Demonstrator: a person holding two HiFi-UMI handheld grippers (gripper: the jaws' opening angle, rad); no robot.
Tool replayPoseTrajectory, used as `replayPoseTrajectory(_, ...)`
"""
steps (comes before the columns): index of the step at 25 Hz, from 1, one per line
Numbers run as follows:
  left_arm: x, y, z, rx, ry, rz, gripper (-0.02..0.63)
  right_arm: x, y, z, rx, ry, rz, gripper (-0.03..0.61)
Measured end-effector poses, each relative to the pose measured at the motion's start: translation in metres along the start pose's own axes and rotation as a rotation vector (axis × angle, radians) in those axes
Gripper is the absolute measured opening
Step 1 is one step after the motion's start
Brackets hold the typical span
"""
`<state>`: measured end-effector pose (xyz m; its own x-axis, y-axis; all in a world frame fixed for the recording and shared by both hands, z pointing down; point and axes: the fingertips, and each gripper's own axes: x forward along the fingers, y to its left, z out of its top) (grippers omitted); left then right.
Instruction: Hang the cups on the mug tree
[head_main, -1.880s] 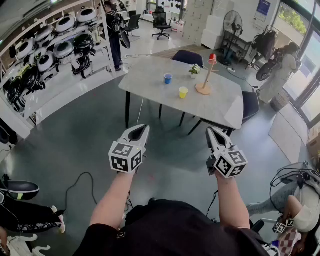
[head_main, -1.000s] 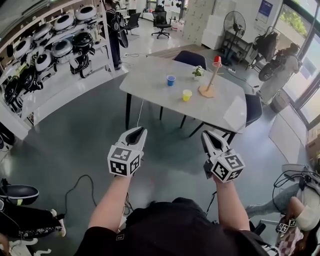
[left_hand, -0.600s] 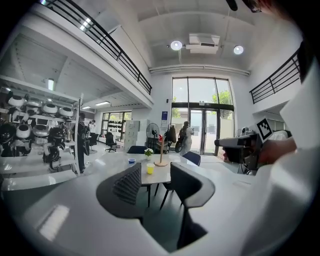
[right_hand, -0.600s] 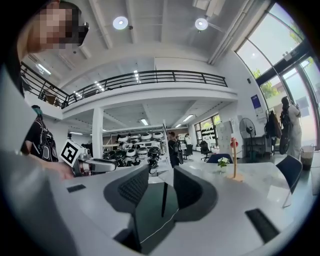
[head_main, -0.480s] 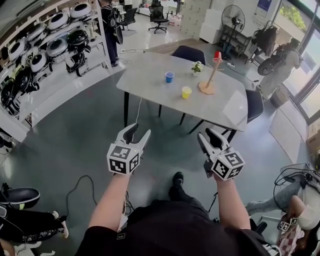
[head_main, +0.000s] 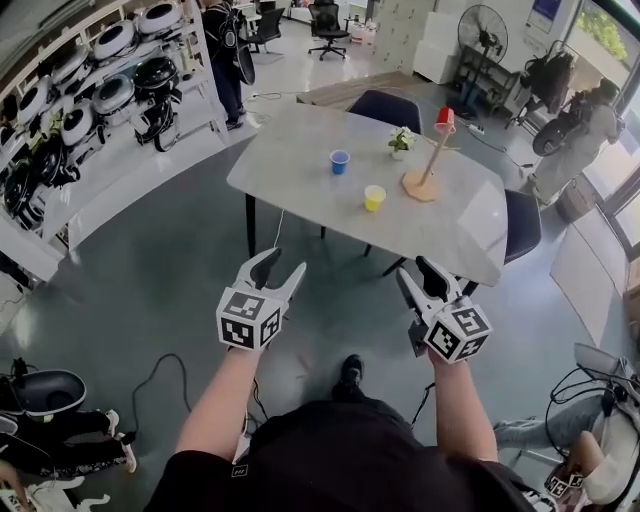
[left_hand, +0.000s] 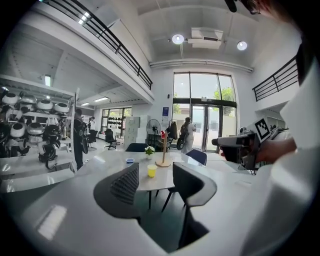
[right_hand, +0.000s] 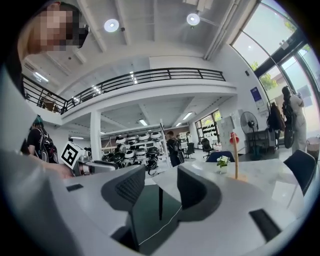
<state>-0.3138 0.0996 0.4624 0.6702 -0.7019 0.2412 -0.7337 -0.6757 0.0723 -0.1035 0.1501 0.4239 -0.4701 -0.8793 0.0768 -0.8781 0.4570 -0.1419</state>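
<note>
A grey table (head_main: 300, 190) stands ahead, well beyond both grippers. On it are a blue cup (head_main: 340, 161), a yellow cup (head_main: 375, 198) and a wooden mug tree (head_main: 428, 160) with a red cup (head_main: 444, 120) on its top. My left gripper (head_main: 280, 265) and right gripper (head_main: 418, 272) hang side by side over the floor, short of the table. Both have just been opening and nothing is between their jaws. The left gripper view shows the yellow cup (left_hand: 151, 170), blue cup (left_hand: 130, 160) and mug tree (left_hand: 163, 150) beyond the open left gripper (left_hand: 155, 182). Past the right gripper (right_hand: 161, 187) stands the mug tree (right_hand: 235, 160).
A small potted plant (head_main: 402, 143) sits by the mug tree. Dark chairs (head_main: 385, 108) (head_main: 522, 225) stand at the table's far and right sides. Shelves of round devices (head_main: 90, 90) line the left wall. A cable (head_main: 150, 370) lies on the floor. A person (head_main: 585, 130) stands at the back right.
Both grippers' jaws went from shut to open. The person has stepped forward, a foot now shows below, and the table looks slightly nearer.
</note>
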Motion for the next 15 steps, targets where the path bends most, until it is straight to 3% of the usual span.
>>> replayPoseTrajectory(7,0.085,0.002,0.013,-0.002,0.054,0.007,0.199,0.028,-0.081,-0.004,0.032,0.011,0.017,0.184)
replayPoseTrajectory(15,0.156,-0.01,0.039,0.085,0.072,0.034,0.199,0.044,-0.14,0.0,0.026,0.027,0.049,0.191)
